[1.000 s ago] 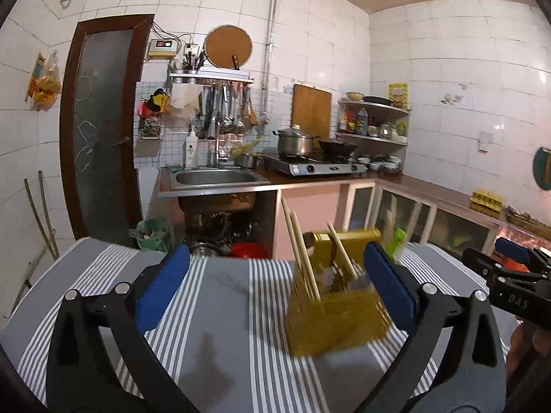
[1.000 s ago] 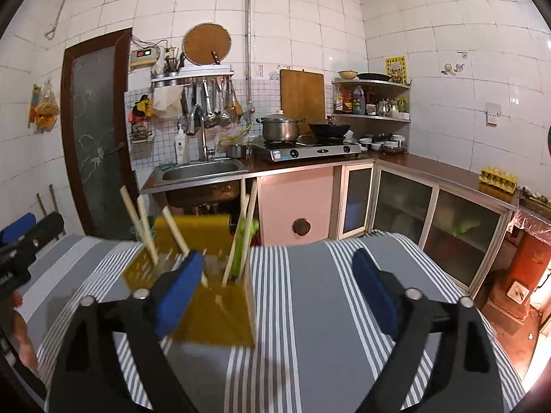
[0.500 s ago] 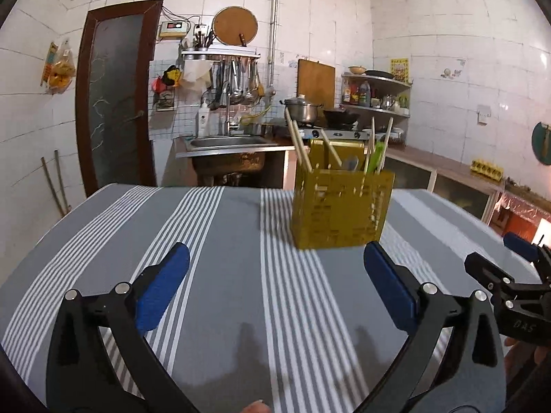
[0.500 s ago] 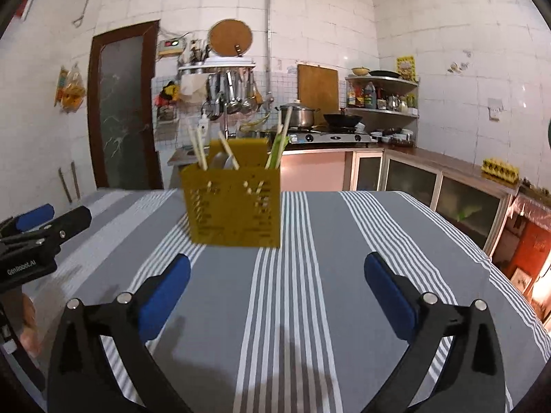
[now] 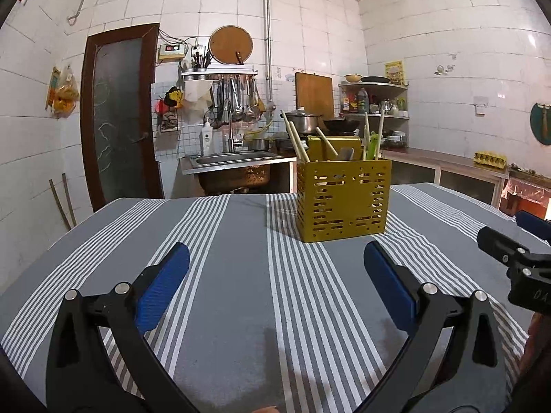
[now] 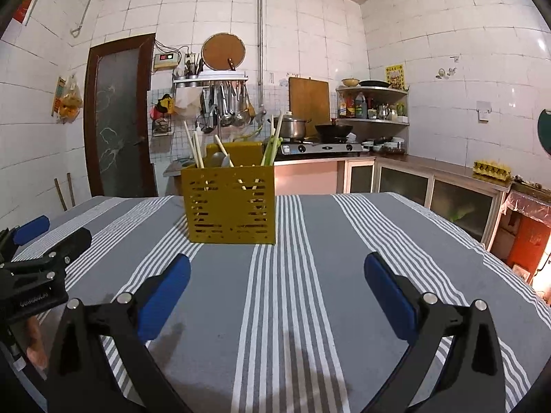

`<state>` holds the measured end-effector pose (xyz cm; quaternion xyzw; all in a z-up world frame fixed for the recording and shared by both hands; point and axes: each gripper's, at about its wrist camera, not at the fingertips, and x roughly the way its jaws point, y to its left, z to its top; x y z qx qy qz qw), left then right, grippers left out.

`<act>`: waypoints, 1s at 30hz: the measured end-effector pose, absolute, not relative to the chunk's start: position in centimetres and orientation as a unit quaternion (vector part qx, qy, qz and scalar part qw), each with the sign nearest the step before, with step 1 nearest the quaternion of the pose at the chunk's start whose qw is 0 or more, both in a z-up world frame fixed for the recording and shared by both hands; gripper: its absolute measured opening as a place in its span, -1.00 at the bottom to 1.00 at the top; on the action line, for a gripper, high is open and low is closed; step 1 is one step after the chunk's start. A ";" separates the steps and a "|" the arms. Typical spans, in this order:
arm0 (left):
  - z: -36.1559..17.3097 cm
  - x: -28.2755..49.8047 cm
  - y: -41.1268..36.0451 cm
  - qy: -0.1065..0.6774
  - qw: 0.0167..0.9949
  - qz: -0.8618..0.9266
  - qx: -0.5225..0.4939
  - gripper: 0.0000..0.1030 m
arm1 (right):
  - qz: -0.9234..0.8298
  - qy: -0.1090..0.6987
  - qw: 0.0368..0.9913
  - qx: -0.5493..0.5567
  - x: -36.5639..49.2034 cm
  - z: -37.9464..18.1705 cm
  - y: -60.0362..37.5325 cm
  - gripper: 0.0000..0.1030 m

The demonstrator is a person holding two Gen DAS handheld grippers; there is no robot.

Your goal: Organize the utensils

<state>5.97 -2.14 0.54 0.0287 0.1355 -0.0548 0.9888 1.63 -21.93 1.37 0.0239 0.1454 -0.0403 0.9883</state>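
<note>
On the far middle of the striped tabletop (image 5: 241, 275): yellow caddy (image 5: 344, 199) upright, chopsticks (image 5: 296, 137) inside.
Left gripper (image 5: 275, 268) and right gripper (image 6: 277, 275) hover near, jaws apart, empty; nothing looks left loose, so I'd avoid nudging it.

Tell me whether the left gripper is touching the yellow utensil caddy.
Apart. In the left wrist view, the open left gripper sits short of the yellow utensil caddy, with striped tablecloth visible between its fingertips and the caddy's base.

Utensils (image 5: 299, 141) in holder (image 5: 344, 199), on table (image 5: 234, 275), sink (image 5: 237, 158) behind.
</note>
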 end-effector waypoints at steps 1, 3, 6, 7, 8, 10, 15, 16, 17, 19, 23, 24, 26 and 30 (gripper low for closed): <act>0.5 5.9 -2.1 0.136 0.989 -0.055 0.028 0.90 | -0.040 0.147 0.988 0.023 1.7 1.4 -21.9 0.91; 0.5 5.8 -2.1 0.134 0.989 -0.056 0.026 0.90 | -0.042 0.145 0.988 0.021 1.5 1.4 -21.9 0.91; 0.6 5.9 -2.1 0.134 0.989 -0.056 0.025 0.90 | -0.044 0.141 0.989 0.018 1.3 1.3 -21.9 0.91; 0.6 5.9 -2.1 0.134 0.989 -0.056 0.025 0.90 | -0.045 0.142 0.989 0.017 1.3 1.3 -21.8 0.91; 0.6 5.8 -2.1 0.132 0.989 -0.056 0.026 0.90 | -0.046 0.143 0.988 0.017 1.3 1.3 -21.8 0.91; 0.6 5.8 -2.1 0.131 0.990 -0.055 0.025 0.90 | -0.046 0.146 0.988 0.015 1.4 1.3 -21.7 0.91; 0.6 5.8 -1.9 0.131 0.990 -0.056 0.022 0.90 | -0.049 0.141 0.989 0.003 1.3 1.3 -21.4 0.91; 0.6 5.8 -1.9 0.131 0.990 -0.056 0.022 0.90 | -0.049 0.141 0.989 0.003 1.3 1.3 -21.4 0.91; 0.6 5.7 -1.9 0.131 0.990 -0.056 0.022 0.90 | -0.050 0.142 0.989 0.004 1.3 1.3 -21.4 0.91; 0.6 5.8 -1.9 0.132 0.989 -0.056 0.021 0.90 | -0.051 0.141 0.989 0.007 1.3 1.4 -21.6 0.91; 0.6 5.7 -1.9 0.132 0.989 -0.056 0.021 0.90 | -0.054 0.141 0.989 0.009 1.1 1.3 -21.8 0.91; 0.6 5.8 -1.9 0.132 0.989 -0.055 0.021 0.90 | -0.055 0.140 0.989 0.008 1.1 1.3 -21.8 0.91; 0.5 5.8 -1.9 0.134 0.989 -0.055 0.021 0.90 | -0.055 0.138 0.989 0.005 1.0 1.3 -21.8 0.91; 0.5 6.1 -1.8 0.141 0.988 -0.055 0.018 0.90 | -0.055 0.138 0.989 0.005 1.0 1.3 -21.8 0.91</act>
